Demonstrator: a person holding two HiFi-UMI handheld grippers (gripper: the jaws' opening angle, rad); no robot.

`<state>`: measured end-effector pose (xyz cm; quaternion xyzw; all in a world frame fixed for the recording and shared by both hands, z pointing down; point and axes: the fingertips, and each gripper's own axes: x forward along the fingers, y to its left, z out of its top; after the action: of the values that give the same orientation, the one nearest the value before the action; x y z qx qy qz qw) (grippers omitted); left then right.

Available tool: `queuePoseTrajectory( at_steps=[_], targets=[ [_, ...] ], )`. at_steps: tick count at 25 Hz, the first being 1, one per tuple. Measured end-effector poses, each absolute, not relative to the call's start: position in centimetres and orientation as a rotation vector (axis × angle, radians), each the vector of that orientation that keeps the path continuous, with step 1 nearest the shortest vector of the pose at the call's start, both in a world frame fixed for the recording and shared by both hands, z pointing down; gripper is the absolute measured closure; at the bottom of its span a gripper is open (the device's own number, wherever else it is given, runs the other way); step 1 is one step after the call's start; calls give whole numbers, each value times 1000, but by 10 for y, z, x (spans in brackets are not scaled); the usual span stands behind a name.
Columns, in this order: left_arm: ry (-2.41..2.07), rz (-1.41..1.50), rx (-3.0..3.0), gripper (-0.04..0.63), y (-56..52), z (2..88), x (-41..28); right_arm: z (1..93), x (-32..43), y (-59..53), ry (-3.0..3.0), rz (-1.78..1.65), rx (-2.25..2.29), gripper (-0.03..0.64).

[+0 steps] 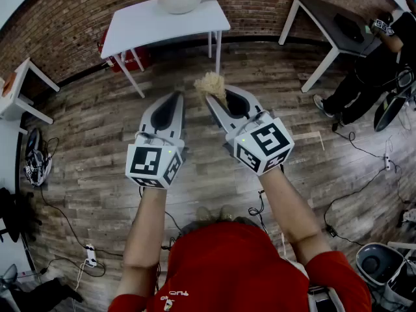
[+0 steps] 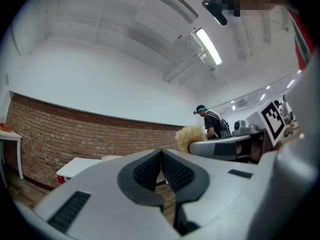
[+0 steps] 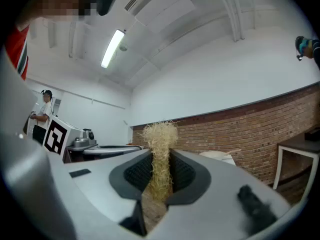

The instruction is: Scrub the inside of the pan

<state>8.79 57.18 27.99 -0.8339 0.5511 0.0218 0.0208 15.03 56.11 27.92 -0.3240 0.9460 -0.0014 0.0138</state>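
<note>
Nearest to us was our own red shirt (image 1: 240, 265), with both forearms stretched out over the wooden floor (image 1: 84, 142). On the left, the left gripper (image 1: 174, 97) was clenched on nothing. Its own view showed the ribbed pads (image 2: 147, 171) pressed together, with no gap and nothing between them. We judged it was empty so that it could steady the pan once we reached it.

Just beside it, the right gripper (image 1: 218, 103) was grasping a tuft of pale, straw-like scrubber (image 1: 210, 85). The tuft was pinched low, so its bushy end stood clear above the tips, free to rub.

The pan (image 1: 181, 0) lay on the white table (image 1: 136, 28) by the brick wall, well apart from both grippers, with its handle pointing right. As we judged it, the scrubbing had not begun, and we had to walk up to the table first.

Further right, another person (image 1: 370, 77) stood beside a dark table (image 1: 325, 12).
</note>
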Motion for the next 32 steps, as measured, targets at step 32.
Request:
queuePoseTrajectory(
  at_steps=[32],
  targets=[
    [1755, 113, -2580, 581, 444, 303, -15, 295, 95, 418, 2917, -29, -1070, 529]
  ],
)
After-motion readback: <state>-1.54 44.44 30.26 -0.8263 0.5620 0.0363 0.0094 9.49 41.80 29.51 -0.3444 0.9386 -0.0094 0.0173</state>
